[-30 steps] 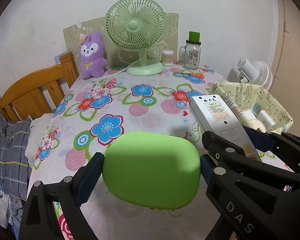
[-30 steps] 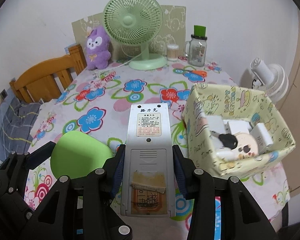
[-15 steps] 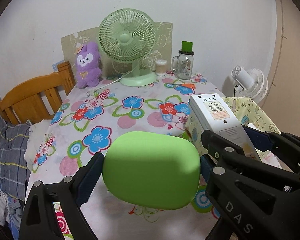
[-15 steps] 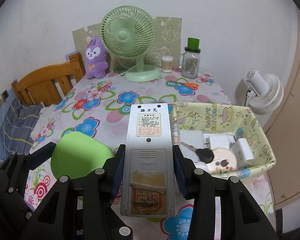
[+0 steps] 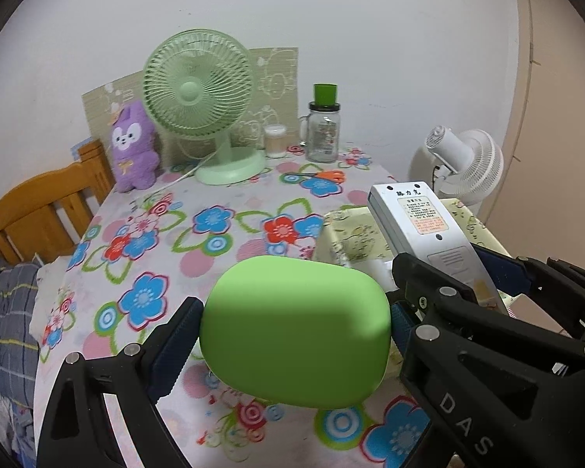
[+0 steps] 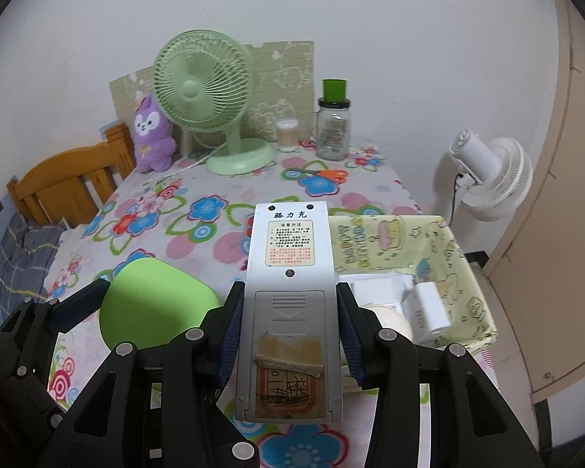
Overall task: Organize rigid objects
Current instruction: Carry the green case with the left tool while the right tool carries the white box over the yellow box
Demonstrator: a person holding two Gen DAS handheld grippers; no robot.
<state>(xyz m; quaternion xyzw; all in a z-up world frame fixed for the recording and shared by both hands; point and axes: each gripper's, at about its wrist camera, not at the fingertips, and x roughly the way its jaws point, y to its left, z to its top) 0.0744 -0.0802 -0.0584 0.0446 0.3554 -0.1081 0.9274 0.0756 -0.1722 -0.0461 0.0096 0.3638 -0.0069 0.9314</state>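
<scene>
Left gripper (image 5: 294, 318): clamped on a rounded green case (image 5: 294, 331), held above the table (image 5: 214, 234), blue pads on both its sides.
Right gripper (image 6: 288, 323): closed around a white remote control (image 6: 290, 273), back side up, label and battery cover showing.
Remote position: over the near edge of the fabric basket (image 6: 448, 241).
Basket: pale yellow, cartoon print, on the table's right side; white charger (image 6: 427, 308) and other white items inside.
Table: flowered cloth; green desk fan (image 6: 214, 105), purple plush toy (image 6: 152, 136), glass jar (image 6: 333, 128), orange-handled scissors (image 6: 327, 173) at the far end.
Beside the table: wooden chair (image 6: 70, 183), white fan (image 6: 491, 175).
</scene>
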